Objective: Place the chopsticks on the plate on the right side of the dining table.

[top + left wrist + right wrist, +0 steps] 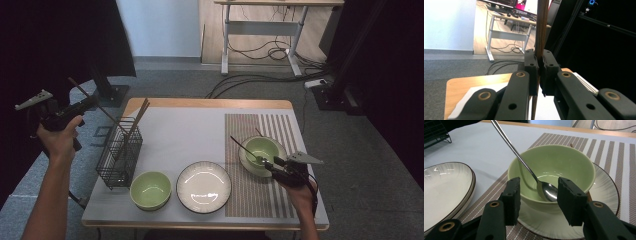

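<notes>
Left gripper point(539, 72) is pinching a wooden chopstick point(541, 27), jaws pressed tight on it; the stick runs upright between the pads in the left gripper view. In the high view the left gripper point(75, 111) is held up off the table's left edge, above and left of the black wire basket point(120, 155), with the chopstick point(95, 102) slanting down from upper left toward the basket. More chopsticks point(137, 120) stand tilted in the basket.

Right gripper point(539, 195) has its jaws spread, holding nothing. They sit low in front of the green bowl point(554, 167), straddling the near rim without touching as far as I can tell. A metal spoon point(534, 175) lies in that bowl, its scoop at the bottom near the jaws and its handle leaning out over the far-left rim. The bowl stands on a white saucer plate point(604, 195), which rests on the striped placemat point(614, 147). In the high view the right gripper point(272, 164) is at the near side of this bowl point(262, 149), right part of the table.

Elsewhere on the table point(210, 104): a second green bowl point(150, 189) at front, just right of the basket, and an empty white plate point(204, 186) between that bowl and the placemat. The grey mat point(185, 130) covers most of the tabletop.
</notes>
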The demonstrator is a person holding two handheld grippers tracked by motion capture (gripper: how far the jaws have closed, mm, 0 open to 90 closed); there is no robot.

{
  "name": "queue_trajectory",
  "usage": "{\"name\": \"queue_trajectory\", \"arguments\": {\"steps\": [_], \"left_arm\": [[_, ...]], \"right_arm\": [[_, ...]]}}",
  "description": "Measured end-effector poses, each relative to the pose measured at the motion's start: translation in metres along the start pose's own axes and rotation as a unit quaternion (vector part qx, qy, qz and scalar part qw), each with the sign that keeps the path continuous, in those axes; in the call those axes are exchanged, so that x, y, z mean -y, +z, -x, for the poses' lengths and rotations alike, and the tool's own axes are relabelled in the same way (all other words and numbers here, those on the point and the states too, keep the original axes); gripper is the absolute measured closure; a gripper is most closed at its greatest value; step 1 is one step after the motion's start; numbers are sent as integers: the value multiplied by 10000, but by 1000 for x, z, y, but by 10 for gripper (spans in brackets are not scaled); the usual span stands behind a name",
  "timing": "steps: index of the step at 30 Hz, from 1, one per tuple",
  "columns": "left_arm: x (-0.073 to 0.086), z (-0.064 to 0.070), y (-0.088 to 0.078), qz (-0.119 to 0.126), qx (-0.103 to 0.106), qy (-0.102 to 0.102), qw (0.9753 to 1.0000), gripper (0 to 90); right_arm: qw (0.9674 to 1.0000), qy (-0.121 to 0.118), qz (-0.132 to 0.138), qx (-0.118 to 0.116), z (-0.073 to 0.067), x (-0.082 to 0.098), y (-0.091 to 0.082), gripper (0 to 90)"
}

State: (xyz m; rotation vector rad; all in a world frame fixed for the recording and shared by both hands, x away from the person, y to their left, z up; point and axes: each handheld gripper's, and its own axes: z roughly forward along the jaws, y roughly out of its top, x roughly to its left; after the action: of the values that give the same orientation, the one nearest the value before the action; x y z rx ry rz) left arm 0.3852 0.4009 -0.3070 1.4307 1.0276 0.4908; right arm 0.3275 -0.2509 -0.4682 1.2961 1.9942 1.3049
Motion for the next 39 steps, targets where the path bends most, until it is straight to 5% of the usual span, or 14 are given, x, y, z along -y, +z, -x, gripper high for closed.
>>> {"name": "queue_trajectory", "arguments": {"steps": [27, 39], "left_arm": [[-5, 2, 18, 16, -10, 11, 10000, 847], [-2, -8, 24, 51, -32, -157, 9999, 849]], "right_arm": [[10000, 19, 21, 35, 2, 0, -3, 537], [10000, 29, 20, 70, 4, 1, -4, 537]]}}
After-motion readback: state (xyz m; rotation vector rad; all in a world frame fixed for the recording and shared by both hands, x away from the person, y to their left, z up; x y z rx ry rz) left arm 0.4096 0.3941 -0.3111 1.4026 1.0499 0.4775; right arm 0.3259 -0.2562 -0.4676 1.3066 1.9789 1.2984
